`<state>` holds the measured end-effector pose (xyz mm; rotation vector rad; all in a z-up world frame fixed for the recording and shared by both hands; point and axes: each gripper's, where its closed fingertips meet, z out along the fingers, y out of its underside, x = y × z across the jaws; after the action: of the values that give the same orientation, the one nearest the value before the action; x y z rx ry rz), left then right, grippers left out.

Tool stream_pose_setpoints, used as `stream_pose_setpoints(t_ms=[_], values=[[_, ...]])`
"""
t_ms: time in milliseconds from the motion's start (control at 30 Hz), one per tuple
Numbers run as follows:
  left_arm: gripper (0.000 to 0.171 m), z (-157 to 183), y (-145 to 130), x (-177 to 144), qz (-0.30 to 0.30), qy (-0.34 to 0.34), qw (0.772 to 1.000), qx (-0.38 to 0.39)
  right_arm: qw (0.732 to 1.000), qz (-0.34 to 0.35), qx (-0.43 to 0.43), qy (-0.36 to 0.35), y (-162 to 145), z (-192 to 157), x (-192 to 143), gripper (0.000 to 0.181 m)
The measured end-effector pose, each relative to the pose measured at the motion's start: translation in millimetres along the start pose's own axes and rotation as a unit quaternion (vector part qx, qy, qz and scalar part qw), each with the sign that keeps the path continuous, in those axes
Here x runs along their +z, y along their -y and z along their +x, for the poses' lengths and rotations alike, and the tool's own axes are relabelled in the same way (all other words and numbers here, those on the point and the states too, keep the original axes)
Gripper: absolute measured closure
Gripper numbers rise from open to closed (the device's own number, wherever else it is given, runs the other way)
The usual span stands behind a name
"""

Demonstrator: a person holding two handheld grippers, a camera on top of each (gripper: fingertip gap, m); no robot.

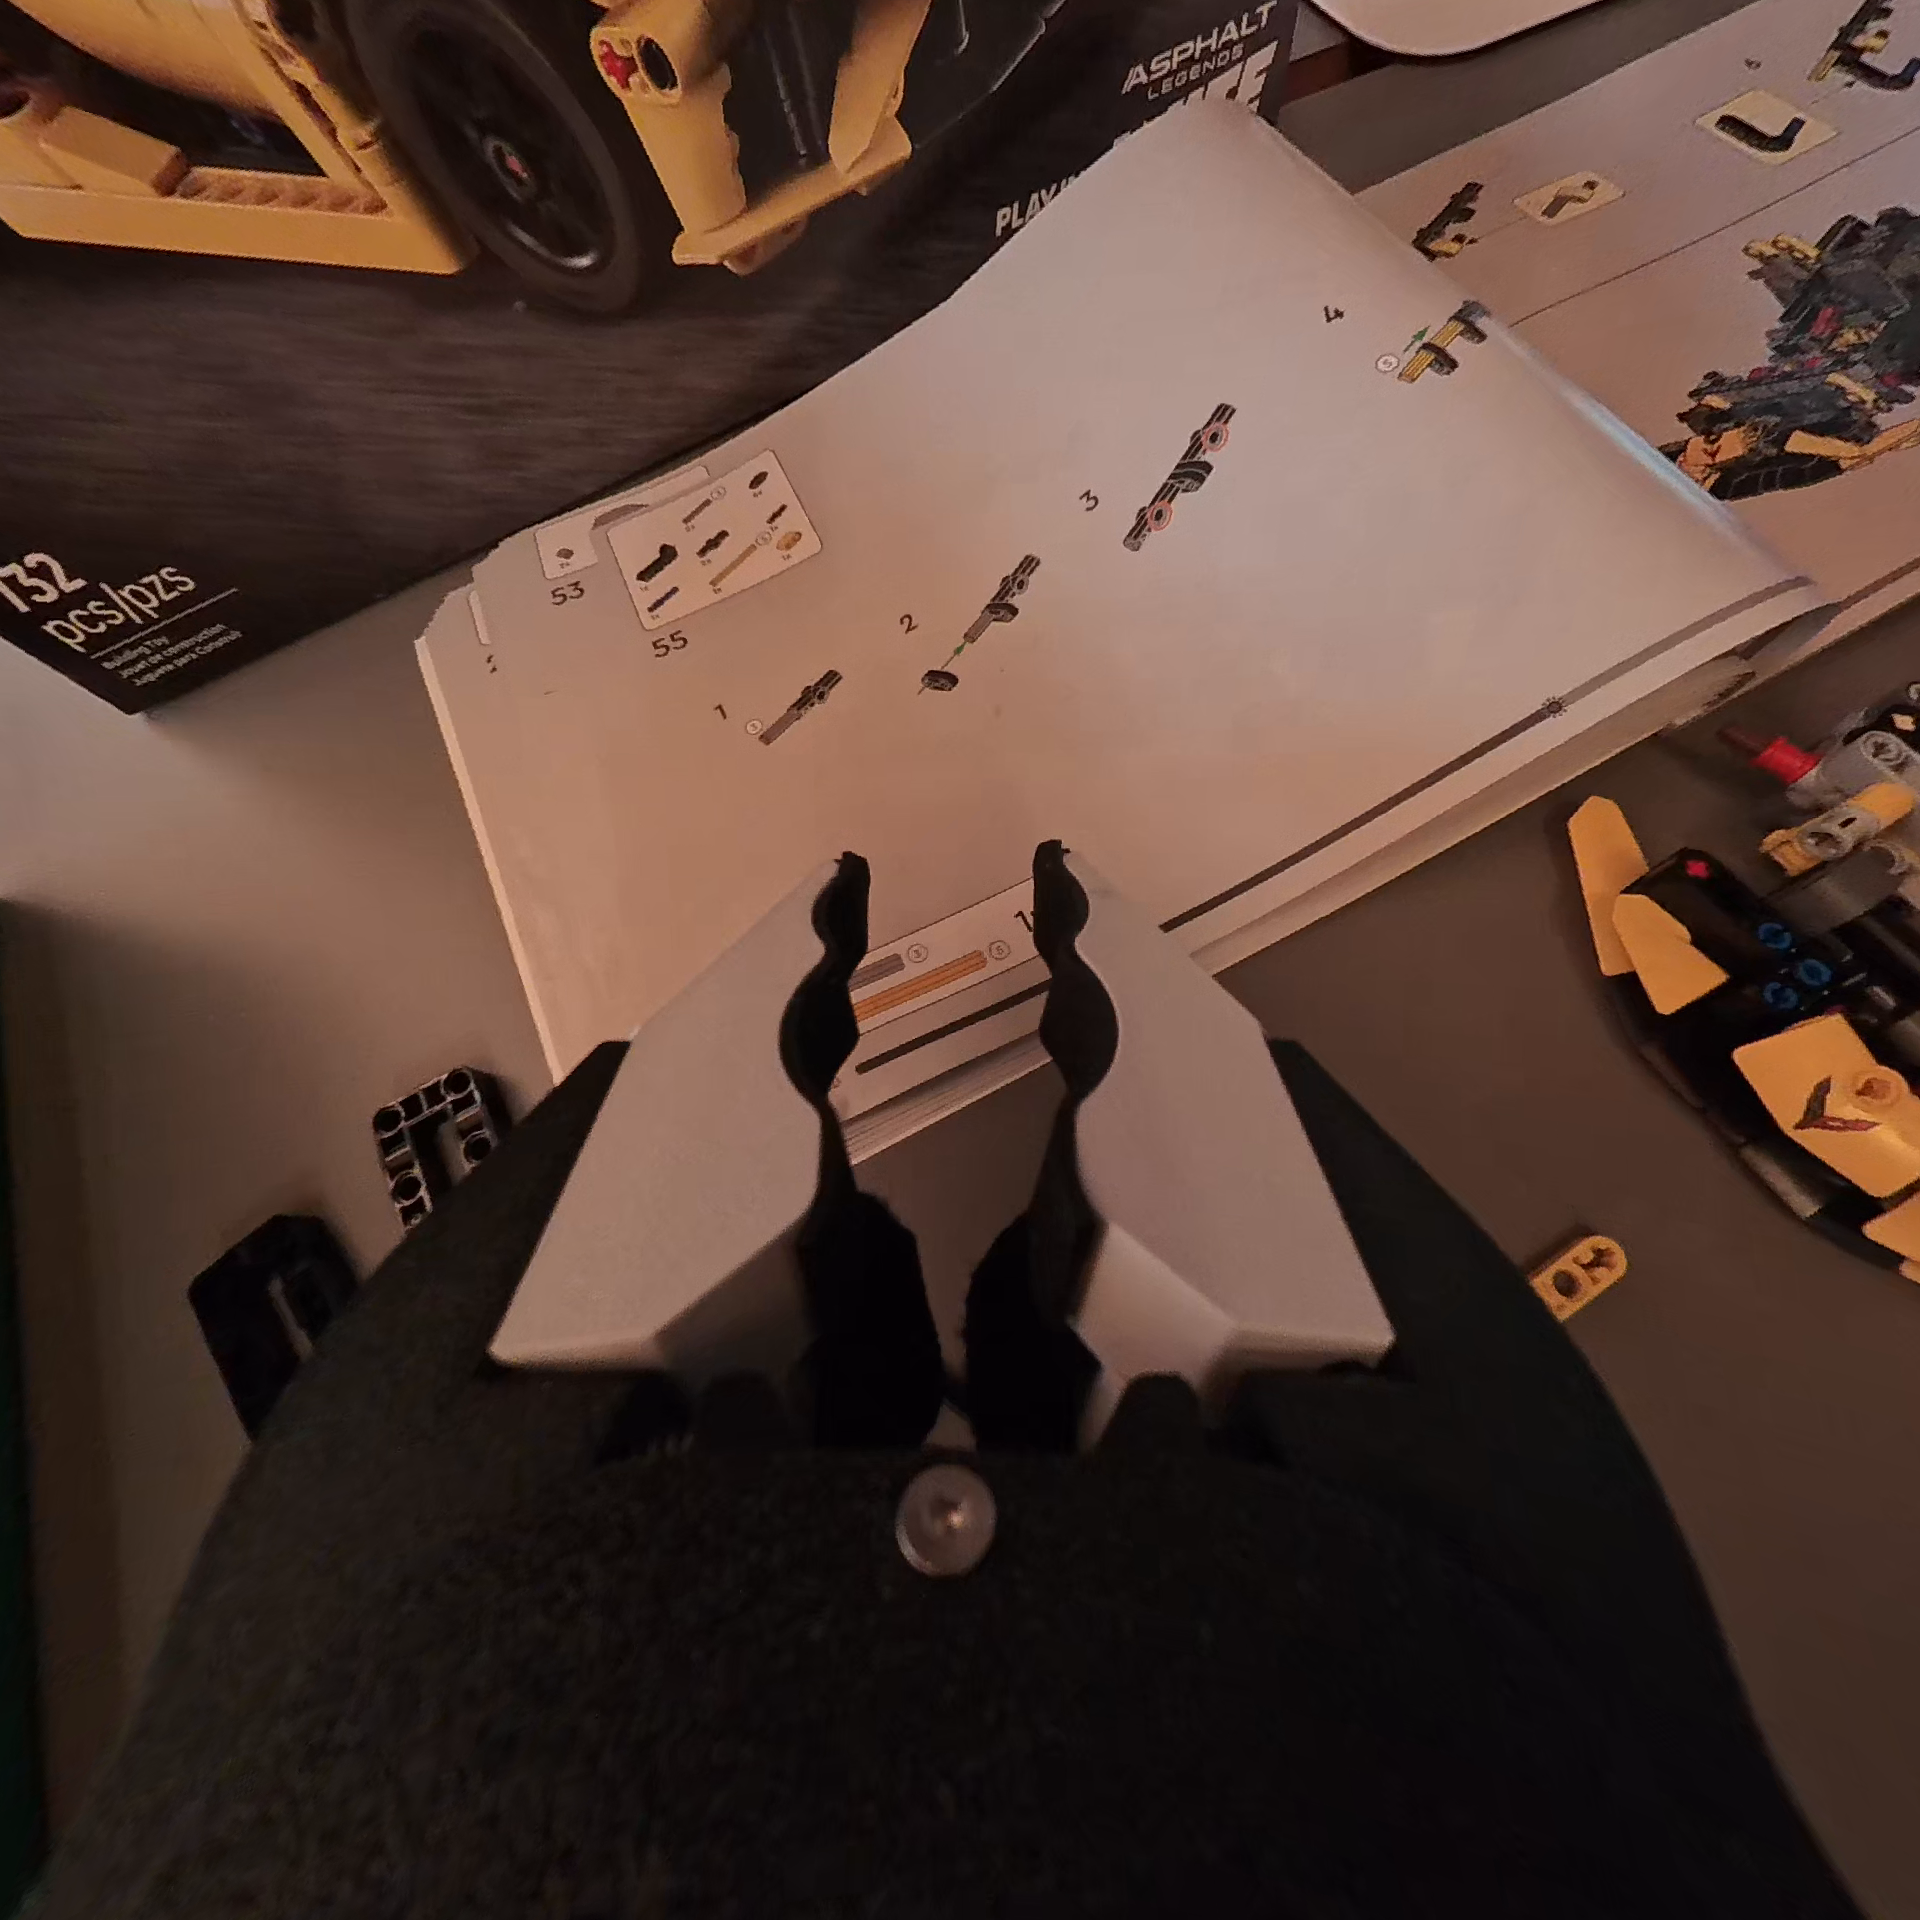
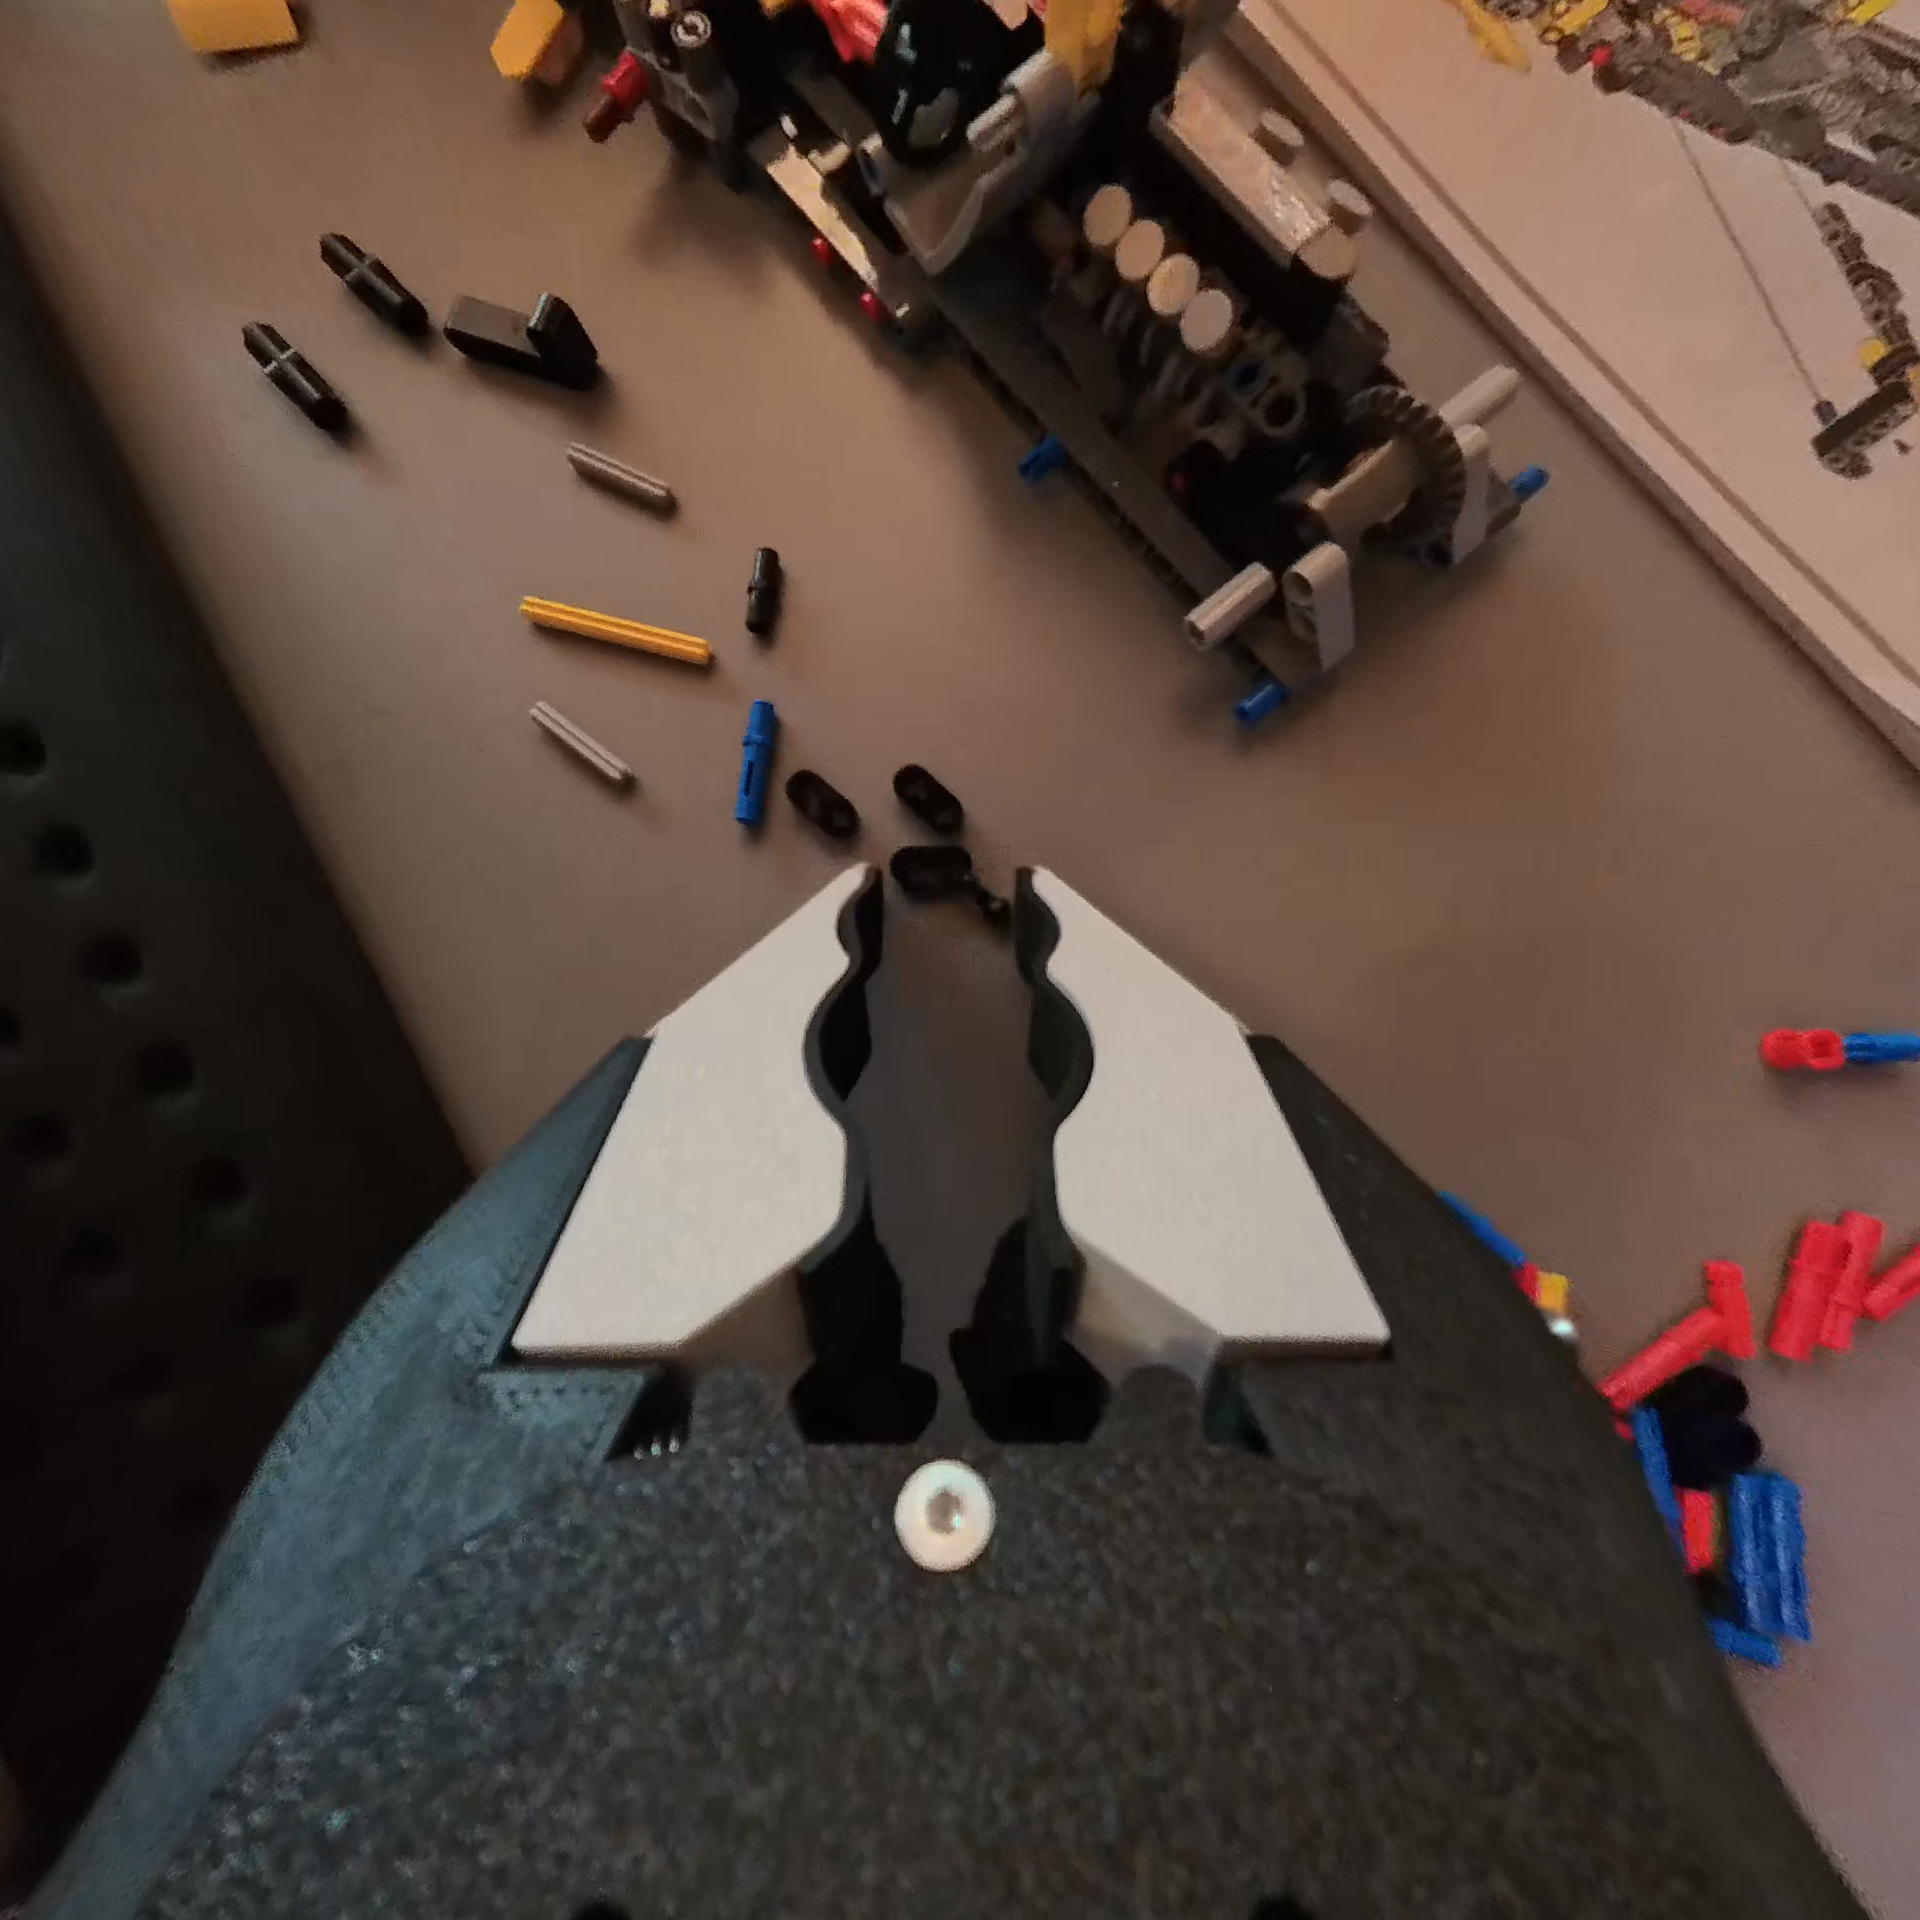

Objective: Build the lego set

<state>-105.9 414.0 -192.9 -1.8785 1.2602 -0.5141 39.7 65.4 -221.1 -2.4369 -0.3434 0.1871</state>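
Note:
My left gripper is open and empty, held over the near edge of the open instruction booklet. My right gripper is open and empty, low over the table. A small black link piece lies right at its fingertips, with two more black links just beyond. A blue pin, a yellow axle, grey axles and black connectors lie to the left. The part-built grey and black car chassis lies farther ahead; its yellow-panelled part shows in the left view.
The set's box stands behind the booklet. A black frame piece and a black block lie left of my left gripper; a small yellow piece lies right. A heap of red and blue pins sits at the right. A dark perforated surface borders the table's left. The grippers' ends are close to 40 cm from one another. The yellow axle lies some 7 cm from my right tips, 30 cm from my left tips.

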Motion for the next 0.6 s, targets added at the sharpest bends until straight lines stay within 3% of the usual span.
stream_pose_setpoints(t_ms=[267, 600], values=[[0.142, 1.8, -0.7, 1.1, -0.002, -0.001, 1.000, 0.006, 1.000, 0.001, -0.008, -0.024, -5.3, 6.5, -6.0, 0.159], [0.143, 0.2, -0.2, 0.2, -0.001, 0.001, 1.000, 0.004, 0.998, 0.005, -0.047, -0.040, -2.9, 10.6, -3.0, 0.176]])
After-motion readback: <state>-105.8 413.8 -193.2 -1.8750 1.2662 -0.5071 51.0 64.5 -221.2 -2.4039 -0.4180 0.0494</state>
